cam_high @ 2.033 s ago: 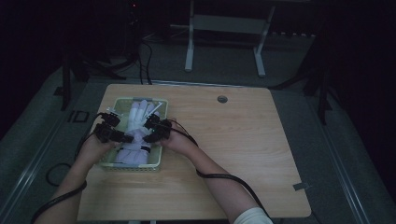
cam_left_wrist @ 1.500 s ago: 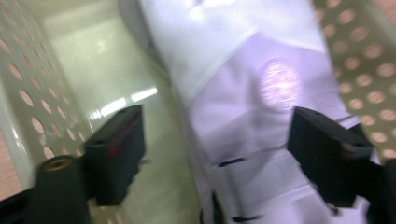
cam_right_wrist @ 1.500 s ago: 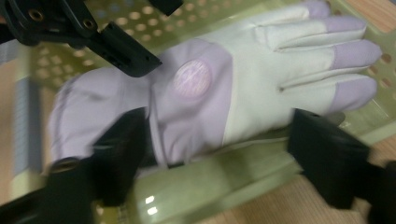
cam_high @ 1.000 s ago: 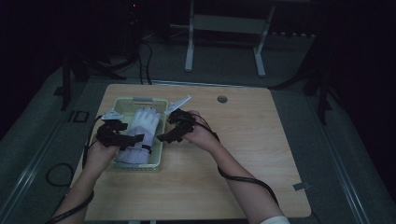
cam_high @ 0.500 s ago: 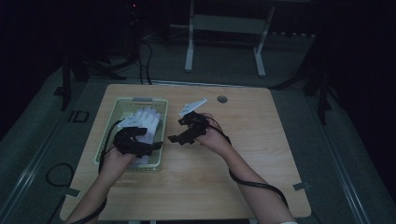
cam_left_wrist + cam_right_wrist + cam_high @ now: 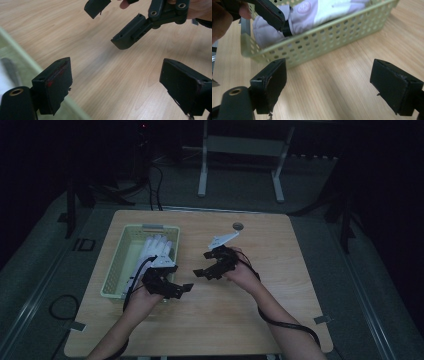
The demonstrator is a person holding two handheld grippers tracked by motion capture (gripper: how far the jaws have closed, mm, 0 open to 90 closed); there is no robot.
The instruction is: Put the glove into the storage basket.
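Note:
A pale green perforated basket (image 6: 116,270) stands on the left half of the wooden table and holds white and lilac gloves (image 6: 157,249). My left gripper (image 6: 179,290) hovers just right of the basket's near corner, open, with bare wood between its jaws (image 6: 116,87). My right gripper (image 6: 202,264) is a little farther right, near the table's middle, and faces the basket (image 6: 332,40); it is open (image 6: 332,86) and holds nothing. The gloves (image 6: 312,15) lie inside, behind the basket wall. The two grippers point toward each other, a short gap apart.
A round cable hole (image 6: 238,226) sits at the table's far edge. Bare wood spreads over the right half and front of the table (image 6: 280,285). Black cables trail from both grippers over the near edge. A metal stand (image 6: 240,150) is on the floor beyond.
Both grippers have come away from the gloves in the basket and moved right, onto the bare table. The gloves stay in the basket.

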